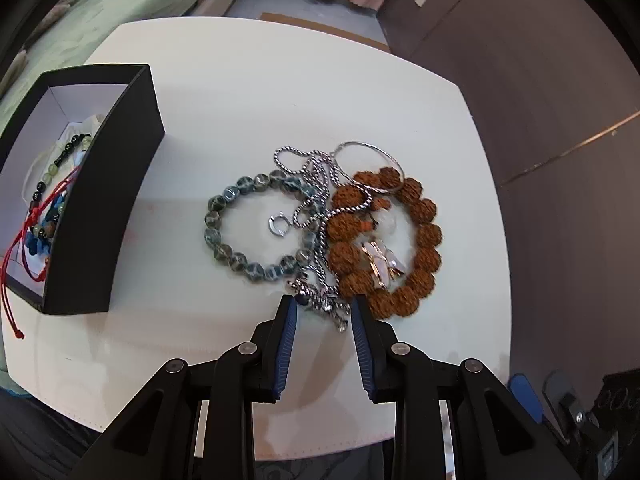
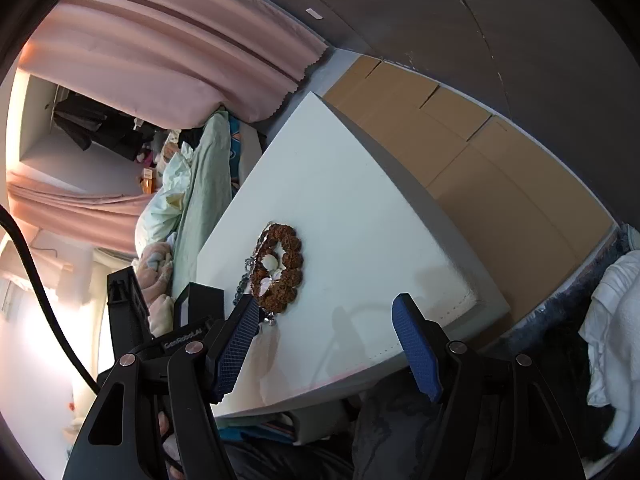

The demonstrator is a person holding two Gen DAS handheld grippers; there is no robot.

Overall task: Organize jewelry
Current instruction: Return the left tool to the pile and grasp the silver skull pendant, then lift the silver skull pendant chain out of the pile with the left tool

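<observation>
A jewelry pile lies on the white table (image 1: 280,80): a blue-grey bead bracelet (image 1: 224,200), a silver rope chain (image 1: 316,184), a brown knobbly bead bracelet (image 1: 424,240), a thin silver bangle (image 1: 376,152), a small silver ring (image 1: 279,224) and pink-gold pieces (image 1: 380,264). My left gripper (image 1: 323,308) points down at the pile's near edge. Its jaws stand narrowly apart around the chain's knotted end, and the pads do not visibly clamp it. My right gripper (image 2: 325,304) is open and empty over the table's near edge, to the right of the brown bracelet (image 2: 286,264).
An open black box (image 1: 104,200) stands at the table's left, holding several bead bracelets and a red cord that hangs over its near end. The box (image 2: 200,300) also shows in the right wrist view. Green bedding (image 2: 200,184) lies beyond the table, cardboard (image 2: 480,160) to the right.
</observation>
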